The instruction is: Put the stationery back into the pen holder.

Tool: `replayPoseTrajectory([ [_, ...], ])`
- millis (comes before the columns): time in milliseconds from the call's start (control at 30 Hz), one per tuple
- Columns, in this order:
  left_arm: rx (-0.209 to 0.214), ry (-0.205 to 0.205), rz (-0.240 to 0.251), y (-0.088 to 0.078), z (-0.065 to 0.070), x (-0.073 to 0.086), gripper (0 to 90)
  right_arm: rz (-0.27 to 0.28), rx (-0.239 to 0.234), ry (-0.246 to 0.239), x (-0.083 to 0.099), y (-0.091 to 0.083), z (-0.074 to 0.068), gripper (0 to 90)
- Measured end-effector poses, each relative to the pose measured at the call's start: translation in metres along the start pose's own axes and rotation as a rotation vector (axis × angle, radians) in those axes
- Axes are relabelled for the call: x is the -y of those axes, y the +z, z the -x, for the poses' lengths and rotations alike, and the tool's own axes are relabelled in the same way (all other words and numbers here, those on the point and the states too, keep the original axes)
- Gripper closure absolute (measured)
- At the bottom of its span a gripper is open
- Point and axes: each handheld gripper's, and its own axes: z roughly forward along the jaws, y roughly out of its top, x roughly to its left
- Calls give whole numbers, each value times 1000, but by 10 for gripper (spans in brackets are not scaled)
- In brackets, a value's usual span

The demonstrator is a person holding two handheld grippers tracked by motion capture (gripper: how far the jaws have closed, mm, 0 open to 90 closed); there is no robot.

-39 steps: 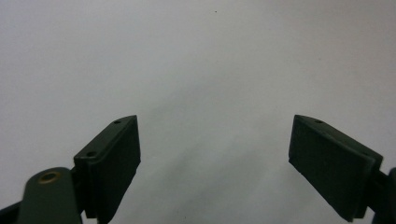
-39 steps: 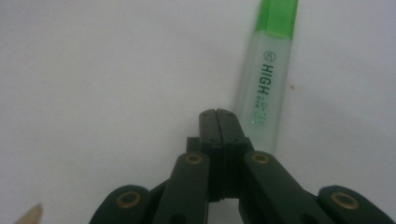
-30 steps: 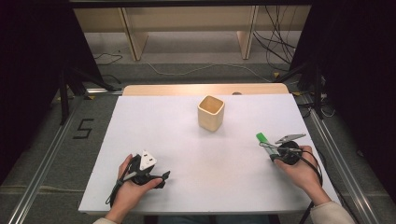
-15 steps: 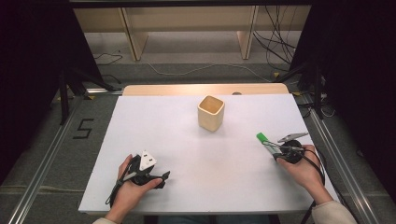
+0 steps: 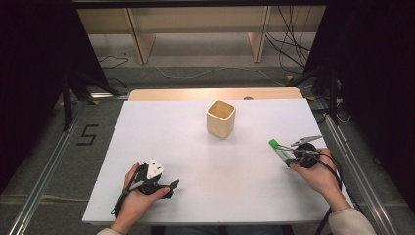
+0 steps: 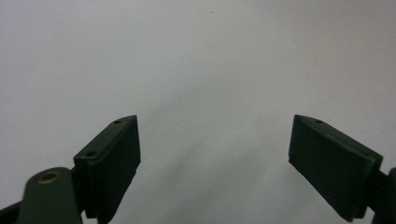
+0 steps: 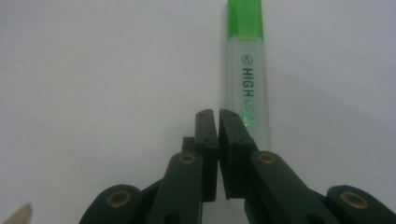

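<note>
A green highlighter lies on the white table top at the right, its green cap pointing away from my right hand. My right gripper rests right at it. In the right gripper view the highlighter runs along the outer side of the right-hand jaw, partly hidden behind it. The right gripper has its jaws almost together with a thin slit; they have just been opening, and nothing is between them. My left gripper rests on the table near the front left. Its jaws stand wide open over bare white surface.
A pale wooden square cup stands upright at the middle of the table, toward the far side. Metal rails run along both sides of the table. Cables trail from both grippers over the front edge.
</note>
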Motion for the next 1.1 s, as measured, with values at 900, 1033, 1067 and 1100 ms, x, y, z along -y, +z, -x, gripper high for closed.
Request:
replayPoseTrajectory([
  [900, 4, -12, 2, 1, 0, -1, 165, -189, -26, -44, -43, 14, 25, 555],
  [1033, 4, -11, 2, 1, 0, -1, 166, -215, -31, -43, -47, 17, 25, 551],
  [1067, 7, -14, 1, 1, 0, -1, 165, -220, -33, -43, -48, 17, 25, 550],
  [1100, 7, -13, 1, 1, 0, -1, 165, -223, -27, -53, -48, 19, 25, 548],
])
